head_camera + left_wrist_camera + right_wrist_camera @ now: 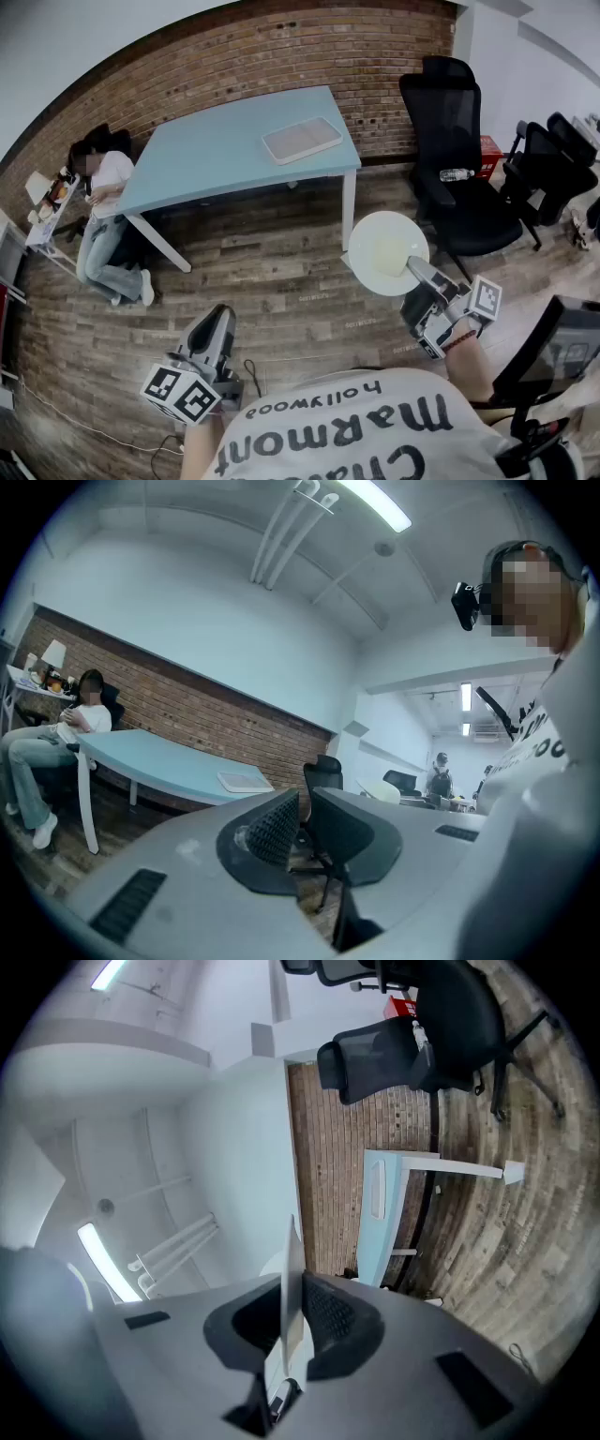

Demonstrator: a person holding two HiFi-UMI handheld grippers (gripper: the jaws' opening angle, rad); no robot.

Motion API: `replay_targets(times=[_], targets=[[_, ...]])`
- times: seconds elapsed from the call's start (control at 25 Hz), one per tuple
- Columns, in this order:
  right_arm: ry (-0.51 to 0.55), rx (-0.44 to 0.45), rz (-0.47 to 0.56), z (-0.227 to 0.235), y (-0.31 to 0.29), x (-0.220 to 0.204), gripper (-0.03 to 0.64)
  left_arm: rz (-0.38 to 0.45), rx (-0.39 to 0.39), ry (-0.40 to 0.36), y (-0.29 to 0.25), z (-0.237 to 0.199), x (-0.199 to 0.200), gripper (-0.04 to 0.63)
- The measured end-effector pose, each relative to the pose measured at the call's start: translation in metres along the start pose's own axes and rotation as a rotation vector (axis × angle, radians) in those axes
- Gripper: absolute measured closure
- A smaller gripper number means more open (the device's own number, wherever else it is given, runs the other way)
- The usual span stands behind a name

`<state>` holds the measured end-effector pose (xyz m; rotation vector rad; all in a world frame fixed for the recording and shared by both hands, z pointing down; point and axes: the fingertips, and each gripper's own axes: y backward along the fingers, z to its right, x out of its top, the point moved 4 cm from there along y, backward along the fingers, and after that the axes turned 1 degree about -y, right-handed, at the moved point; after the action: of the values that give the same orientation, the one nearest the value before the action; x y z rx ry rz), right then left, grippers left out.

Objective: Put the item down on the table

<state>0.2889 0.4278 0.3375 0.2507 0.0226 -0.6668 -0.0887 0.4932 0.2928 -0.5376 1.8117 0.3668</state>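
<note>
Over wooden flooring point(272, 272), a round white plate point(387, 253) is being clenched by the right gripper point(413, 267); the left gripper point(222, 317) is being carried slightly parted.

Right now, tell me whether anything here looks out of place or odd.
One thing: a bottle lies on its side on the seat of the black chair, not on the table. The plate is simply held by the right gripper.

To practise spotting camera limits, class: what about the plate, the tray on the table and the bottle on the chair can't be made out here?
White plate: right gripper view sees only its edge; head view hides its far side.
Tray: head view, too small to tell contents.
Bottle: head view, label too small to read.
</note>
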Motion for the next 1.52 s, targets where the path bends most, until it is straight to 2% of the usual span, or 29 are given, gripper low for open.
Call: replay_targets(times=[0.28,0.6,0.72,0.8,0.88,1.08,1.28,1.52], targets=[[0.007,0.021,-0.016,-0.002,-0.002,-0.001,0.584,0.0,0.007,0.003,0.002,-0.003,0.001,0.554],[-0.036,0.048,0.001,0.007,-0.01,-0.013,0.584,-0.019,0.011,0.011,0.017,-0.02,-0.011,0.554],[-0.03,0.047,0.002,0.008,-0.009,-0.017,0.584,0.038,0.052,0.002,0.031,-0.028,-0.007,0.554],[-0.027,0.047,0.009,0.01,-0.009,-0.025,0.584,0.079,0.065,0.03,0.04,-0.038,-0.005,0.555],[-0.03,0.037,0.011,0.012,-0.012,-0.033,0.584,0.09,0.051,0.057,0.045,-0.046,-0.006,0.557],[0.024,-0.017,0.0,0.015,-0.017,-0.039,0.584,0.05,0.046,0.043,0.045,-0.054,-0.015,0.557],[0.005,-0.058,0.011,0.023,-0.021,-0.043,0.584,0.029,0.052,0.088,0.051,-0.06,-0.024,0.557],[0.016,-0.076,-0.016,0.043,-0.048,-0.032,0.584,0.026,0.07,0.062,0.037,-0.079,-0.029,0.557]])
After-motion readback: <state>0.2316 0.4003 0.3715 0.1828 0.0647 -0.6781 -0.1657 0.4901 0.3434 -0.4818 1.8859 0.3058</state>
